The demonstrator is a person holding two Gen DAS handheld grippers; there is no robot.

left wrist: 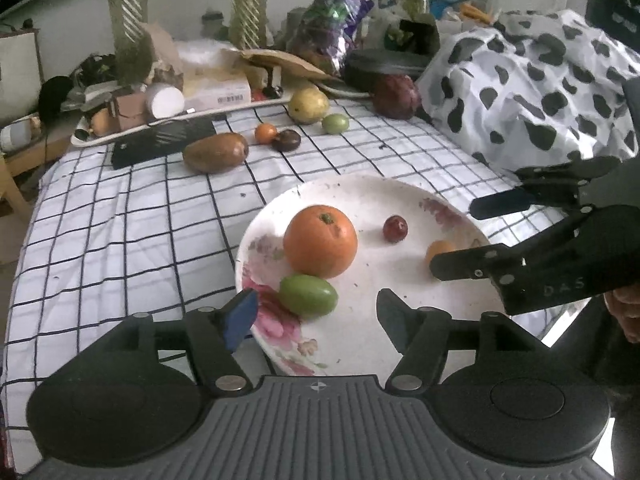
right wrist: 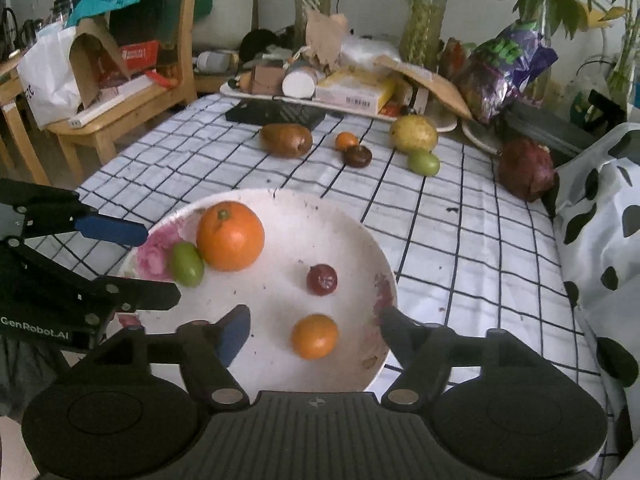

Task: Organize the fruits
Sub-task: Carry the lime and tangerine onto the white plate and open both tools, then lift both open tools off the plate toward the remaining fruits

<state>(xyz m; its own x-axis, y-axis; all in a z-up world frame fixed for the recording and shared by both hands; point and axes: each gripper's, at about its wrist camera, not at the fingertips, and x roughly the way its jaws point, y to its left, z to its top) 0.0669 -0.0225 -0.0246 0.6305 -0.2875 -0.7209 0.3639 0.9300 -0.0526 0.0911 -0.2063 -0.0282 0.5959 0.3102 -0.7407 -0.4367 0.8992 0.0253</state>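
Fruits sit partly on a white floral plate (right wrist: 280, 200), partly on the checked cloth (right wrist: 460, 260) of the worktop beyond it. On plate, largest first: orange (right wrist: 230, 236), touching a green oval fruit (right wrist: 187, 263) at the rim nearest the left hand-held gripper; small orange fruit (right wrist: 314, 336); small dark-red fruit (right wrist: 321, 279), apart from the others.

Off plate, far side of cloth: dark-red rough fruit (right wrist: 526, 168) beside spotted fabric (right wrist: 600, 220), brown oblong fruit (right wrist: 285, 140), yellow pear-like fruit (right wrist: 413, 133), then small green, orange and dark fruits nearby.

Left hand-held gripper (left wrist: 312, 308): jaws apart, nothing between pads, green fruit just ahead. Right hand-held gripper (right wrist: 310, 320): jaws wide apart, straddling the small orange fruit without touching it.
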